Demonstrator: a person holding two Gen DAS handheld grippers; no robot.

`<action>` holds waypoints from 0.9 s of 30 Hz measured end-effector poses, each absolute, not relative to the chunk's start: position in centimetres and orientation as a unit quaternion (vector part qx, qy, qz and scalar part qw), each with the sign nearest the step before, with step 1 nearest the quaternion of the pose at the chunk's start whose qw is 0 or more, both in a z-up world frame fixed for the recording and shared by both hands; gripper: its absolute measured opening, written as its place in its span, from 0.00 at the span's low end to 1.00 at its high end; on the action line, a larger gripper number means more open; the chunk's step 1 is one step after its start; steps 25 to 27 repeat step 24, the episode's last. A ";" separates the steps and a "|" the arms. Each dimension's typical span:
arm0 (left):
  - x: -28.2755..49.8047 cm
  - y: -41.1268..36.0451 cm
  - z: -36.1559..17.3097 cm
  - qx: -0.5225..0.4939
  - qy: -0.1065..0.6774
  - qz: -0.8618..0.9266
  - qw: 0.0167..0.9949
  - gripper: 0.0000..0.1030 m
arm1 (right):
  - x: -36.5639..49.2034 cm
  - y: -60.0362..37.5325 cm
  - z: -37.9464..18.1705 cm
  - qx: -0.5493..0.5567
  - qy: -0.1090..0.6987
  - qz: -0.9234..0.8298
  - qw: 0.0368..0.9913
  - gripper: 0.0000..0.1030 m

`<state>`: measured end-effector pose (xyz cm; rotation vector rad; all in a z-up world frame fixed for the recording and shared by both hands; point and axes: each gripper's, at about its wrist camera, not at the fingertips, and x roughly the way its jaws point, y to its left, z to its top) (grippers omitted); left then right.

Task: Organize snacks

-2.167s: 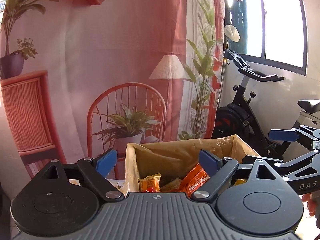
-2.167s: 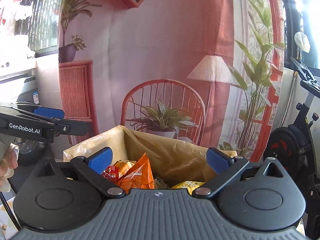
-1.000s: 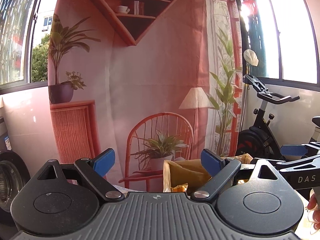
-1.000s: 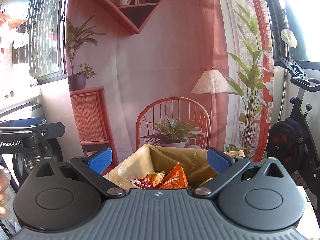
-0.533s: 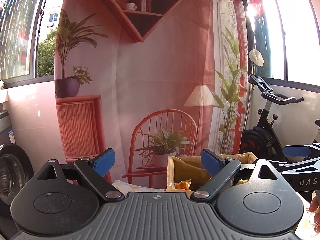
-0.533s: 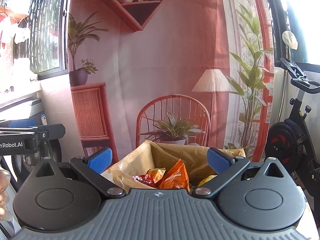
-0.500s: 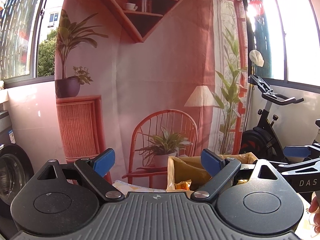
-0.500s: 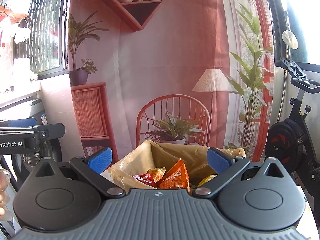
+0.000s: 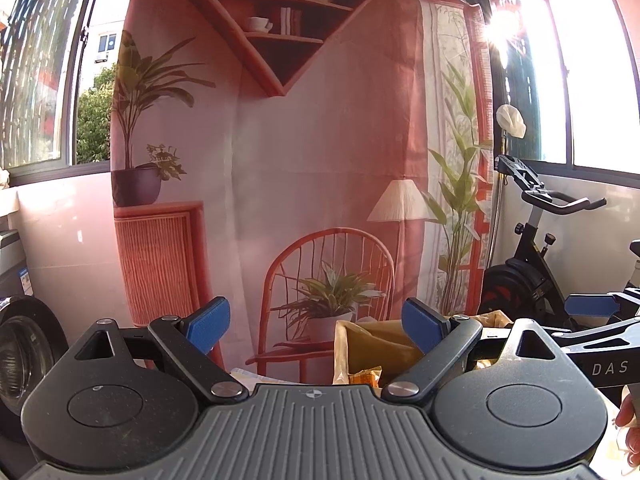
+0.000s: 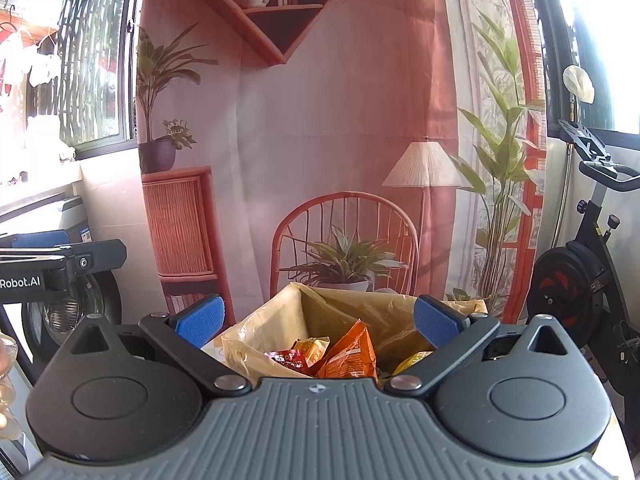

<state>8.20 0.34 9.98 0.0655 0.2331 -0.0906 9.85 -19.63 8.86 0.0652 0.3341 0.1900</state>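
I have both tools held up level, pointing across at the printed backdrop (image 9: 320, 140), each one spread wide with nothing between its blue pads.

From my left gripper (image 9: 316, 326) I see the bag (image 9: 372, 344) low and right of centre, its tan rim just behind my right-hand pad (image 9: 420, 322). Only a sliver of an orange packet (image 9: 364, 376) shows inside it, right above the tool body. The right gripper (image 9: 588, 332) reaches in from the right edge, level with mine and pointing left, one blue pad showing; its body reads "DAS". A bit of my right hand (image 9: 630, 432) shows at the lower right edge.

From my right gripper (image 10: 318, 320) the bag (image 10: 260, 332) sits straight ahead, mouth open, framed between my two pads. Inside it I see an orange packet (image 10: 352, 354) standing on end, a red packet (image 10: 290, 360) to its left, a small orange-yellow one (image 10: 312, 346) behind them, and a yellow one (image 10: 412, 360) near the right-hand pad (image 10: 434, 324). None of them touch my fingers. The left gripper (image 10: 44, 254) comes in from the left edge, level, well apart from the bag.

An exercise bike (image 10: 580, 272) stands on the right and a washer (image 10: 76, 308) on the left.
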 end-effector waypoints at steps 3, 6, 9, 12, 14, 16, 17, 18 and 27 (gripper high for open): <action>8.1 0.4 10.1 0.032 0.115 -0.046 0.992 0.91 | 9.7 -19.7 9.0 0.033 0.165 0.094 0.981 1.00; 8.0 0.5 10.0 0.030 0.114 -0.045 0.992 0.91 | 9.6 -19.7 9.0 0.032 0.166 0.093 0.981 1.00; 8.0 0.6 10.0 0.029 0.115 -0.048 0.992 0.91 | 9.6 -19.8 8.9 0.032 0.168 0.093 0.981 1.00; 8.2 0.7 9.9 0.029 0.116 -0.051 0.992 0.91 | 9.5 -19.9 8.8 0.032 0.169 0.093 0.981 1.00; 8.2 0.7 9.9 0.029 0.117 -0.053 0.991 0.91 | 9.5 -19.9 8.8 0.032 0.170 0.093 0.981 1.00; 8.2 0.8 9.8 0.028 0.118 -0.053 0.991 0.91 | 9.5 -19.9 8.7 0.032 0.170 0.093 0.980 1.00; 8.2 0.7 9.8 0.029 0.117 -0.052 0.991 0.91 | 9.5 -19.9 8.6 0.031 0.171 0.093 0.980 1.00; 8.2 0.7 9.8 0.031 0.117 -0.052 0.991 0.91 | 9.5 -19.9 8.6 0.031 0.171 0.092 0.980 1.00; 8.3 1.0 9.7 0.030 0.117 -0.059 0.991 0.91 | 9.6 -20.0 8.5 0.029 0.174 0.090 0.980 1.00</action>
